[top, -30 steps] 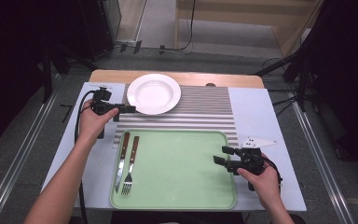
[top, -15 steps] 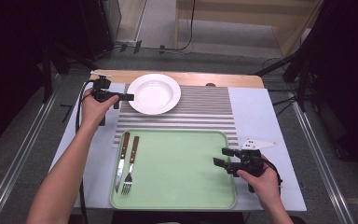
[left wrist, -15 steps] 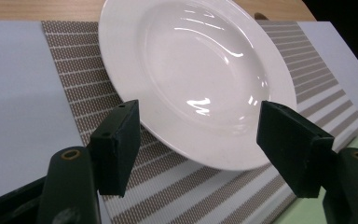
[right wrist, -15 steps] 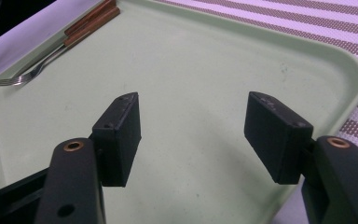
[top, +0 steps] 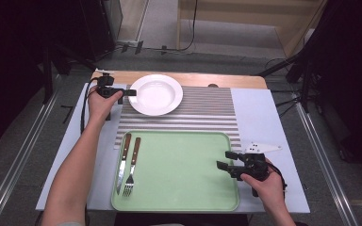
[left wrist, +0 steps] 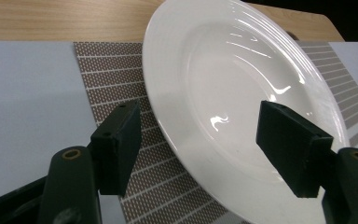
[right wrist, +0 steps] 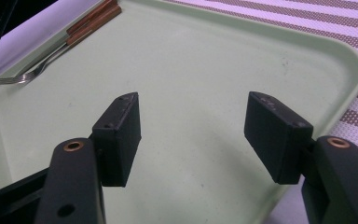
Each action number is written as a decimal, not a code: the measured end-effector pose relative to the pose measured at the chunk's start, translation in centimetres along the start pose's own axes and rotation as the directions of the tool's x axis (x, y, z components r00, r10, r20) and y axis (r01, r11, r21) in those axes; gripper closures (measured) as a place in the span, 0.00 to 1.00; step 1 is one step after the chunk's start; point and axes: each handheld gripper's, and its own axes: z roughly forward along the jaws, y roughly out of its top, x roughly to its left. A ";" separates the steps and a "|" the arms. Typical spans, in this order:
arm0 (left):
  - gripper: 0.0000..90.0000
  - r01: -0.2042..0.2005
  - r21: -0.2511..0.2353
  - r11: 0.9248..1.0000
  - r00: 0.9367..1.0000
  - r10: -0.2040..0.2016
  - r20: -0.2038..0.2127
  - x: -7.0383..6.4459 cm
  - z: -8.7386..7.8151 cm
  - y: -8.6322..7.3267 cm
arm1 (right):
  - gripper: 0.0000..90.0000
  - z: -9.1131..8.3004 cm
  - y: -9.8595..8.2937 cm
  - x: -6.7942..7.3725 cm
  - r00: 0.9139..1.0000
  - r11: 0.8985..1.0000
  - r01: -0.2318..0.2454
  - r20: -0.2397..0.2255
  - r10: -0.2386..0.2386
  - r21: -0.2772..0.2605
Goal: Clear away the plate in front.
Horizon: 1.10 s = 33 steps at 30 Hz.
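In the left gripper view the round white ceramic plate [left wrist: 242,107] runs off the bottom edge. In the right gripper view the wooden-handled steel fork [right wrist: 51,58] has its handle end cut off at the top, and the wooden-handled knife's [right wrist: 93,16] blade cannot be made out.

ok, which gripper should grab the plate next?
Left, probably. The left gripper sits open at the plate rim, and its own view shows the rim between the jaws. The right gripper hovers open over the tray, far from the plate.
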 end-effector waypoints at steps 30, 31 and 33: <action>0.39 -0.009 -0.018 1.000 1.000 0.009 -0.012 -0.2 4.9 -0.1 | 0.39 -0.3 -0.3 -0.1 1.000 1.000 -0.016 0.005 0.016 -0.001; 0.39 -0.022 -0.023 0.999 1.000 0.021 -0.011 -0.2 4.9 -0.2 | 0.39 -0.3 -0.3 -0.1 1.000 1.000 -0.015 0.003 0.015 -0.001; 0.39 -0.036 -0.034 0.999 0.999 0.036 -0.010 -0.2 4.9 -0.5 | 0.39 -0.2 -0.3 0.0 1.000 1.000 -0.019 0.001 0.019 0.004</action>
